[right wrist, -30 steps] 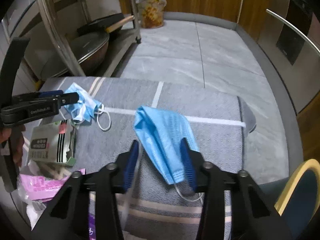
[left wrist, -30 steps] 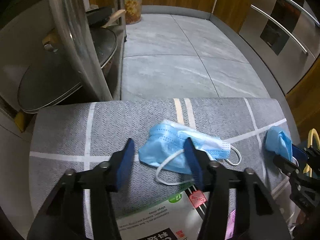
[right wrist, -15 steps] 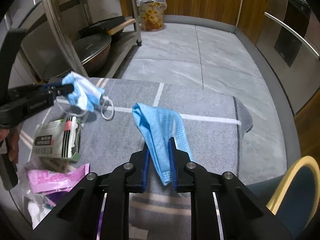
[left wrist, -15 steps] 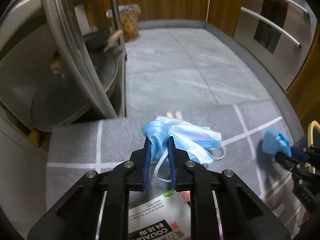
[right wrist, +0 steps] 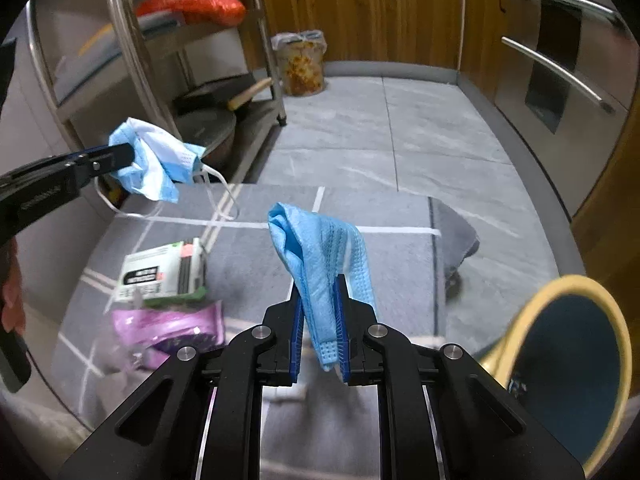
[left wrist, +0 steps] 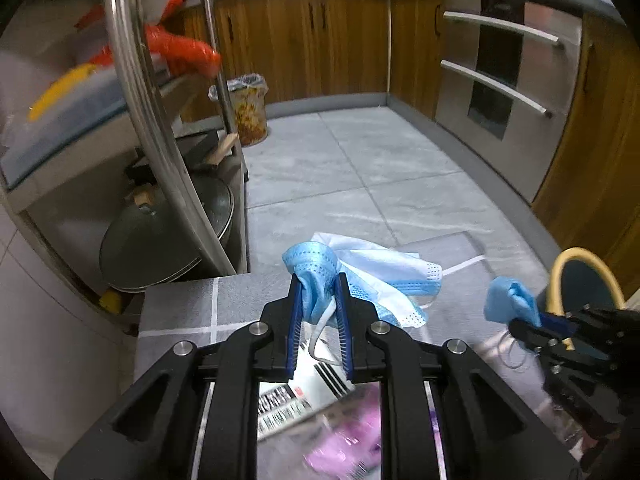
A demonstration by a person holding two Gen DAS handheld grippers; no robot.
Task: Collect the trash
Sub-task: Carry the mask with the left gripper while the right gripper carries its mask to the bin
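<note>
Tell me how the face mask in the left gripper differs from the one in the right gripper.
The left gripper's mask shows blue and white sides and trails white ear loops; the right gripper's mask shows only blue, with no loop plain. The left mask is bunched; the right mask drapes in long folds. Both are pinched and off the grey mat.

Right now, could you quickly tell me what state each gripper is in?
Left gripper: closed on the blue-and-white face mask, lifted off the grey mat.
Right gripper: closed on the blue face mask, also off the mat.
</note>
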